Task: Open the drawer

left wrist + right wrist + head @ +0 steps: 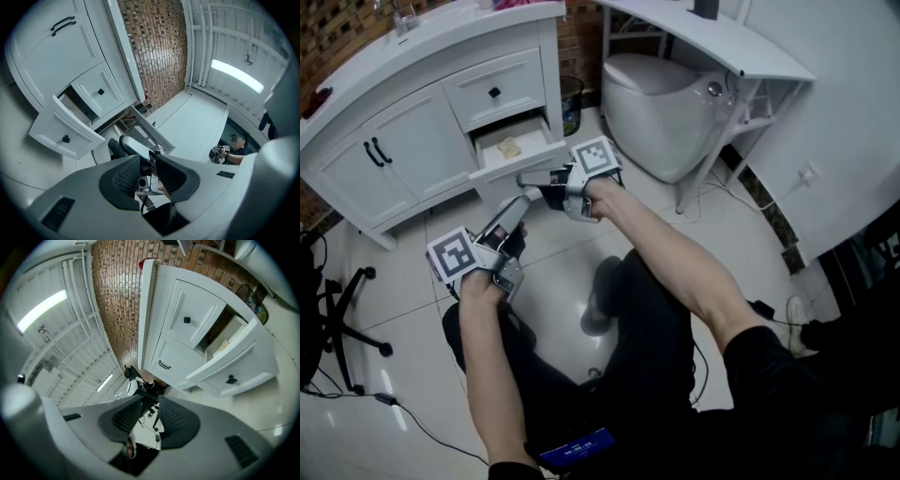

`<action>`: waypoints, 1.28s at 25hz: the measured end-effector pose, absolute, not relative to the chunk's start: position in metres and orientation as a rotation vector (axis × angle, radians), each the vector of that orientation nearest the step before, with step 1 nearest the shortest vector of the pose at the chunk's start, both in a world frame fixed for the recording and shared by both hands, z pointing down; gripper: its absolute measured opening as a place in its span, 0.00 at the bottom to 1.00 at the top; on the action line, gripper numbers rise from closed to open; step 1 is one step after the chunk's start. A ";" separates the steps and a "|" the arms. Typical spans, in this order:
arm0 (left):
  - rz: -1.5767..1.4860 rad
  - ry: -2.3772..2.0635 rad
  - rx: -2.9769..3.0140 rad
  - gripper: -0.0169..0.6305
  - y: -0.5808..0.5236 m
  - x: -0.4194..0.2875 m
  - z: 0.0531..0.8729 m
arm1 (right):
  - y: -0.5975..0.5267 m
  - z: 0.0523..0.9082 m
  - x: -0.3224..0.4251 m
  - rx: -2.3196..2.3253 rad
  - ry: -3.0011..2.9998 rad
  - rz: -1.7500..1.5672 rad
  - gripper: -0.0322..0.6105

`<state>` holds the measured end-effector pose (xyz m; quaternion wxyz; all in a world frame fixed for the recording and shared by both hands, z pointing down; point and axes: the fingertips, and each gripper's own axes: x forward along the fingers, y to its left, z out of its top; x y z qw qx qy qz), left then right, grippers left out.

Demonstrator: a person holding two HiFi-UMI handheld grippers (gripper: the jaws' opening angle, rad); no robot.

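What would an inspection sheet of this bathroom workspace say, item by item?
Surface: glossy white floor tiles.
Job's things: lower drawer of the white vanity pulled partly open; upper drawer closed.
Clutter: small pale yellow object inside the open drawer, kind unclear.
Grippers: left gripper and right gripper both apart from the drawer, tongs nearly together, empty.
Cables: black cable on the floor at the left.
Surroundings: toilet, waste bin, office chair, brick wall.
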<state>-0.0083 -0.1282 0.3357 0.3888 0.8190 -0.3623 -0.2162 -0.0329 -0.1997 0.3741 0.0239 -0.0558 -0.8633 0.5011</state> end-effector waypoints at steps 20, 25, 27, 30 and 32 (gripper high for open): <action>-0.496 -1.007 2.037 0.19 -0.116 -0.025 0.348 | -0.184 0.370 -0.033 -0.217 -2.652 1.497 0.25; -0.521 -0.990 1.944 0.19 -0.115 -0.025 0.349 | -0.191 0.372 -0.030 -0.146 -2.634 1.519 0.25; -0.530 -0.967 1.976 0.19 -0.116 -0.023 0.344 | -0.194 0.372 -0.029 -0.133 -2.642 1.502 0.25; -0.544 -0.940 2.015 0.19 -0.117 -0.020 0.338 | -0.196 0.372 -0.029 -0.127 -2.644 1.482 0.25; -0.543 -0.943 2.026 0.19 -0.117 -0.020 0.337 | -0.196 0.373 -0.029 -0.130 -2.645 1.472 0.25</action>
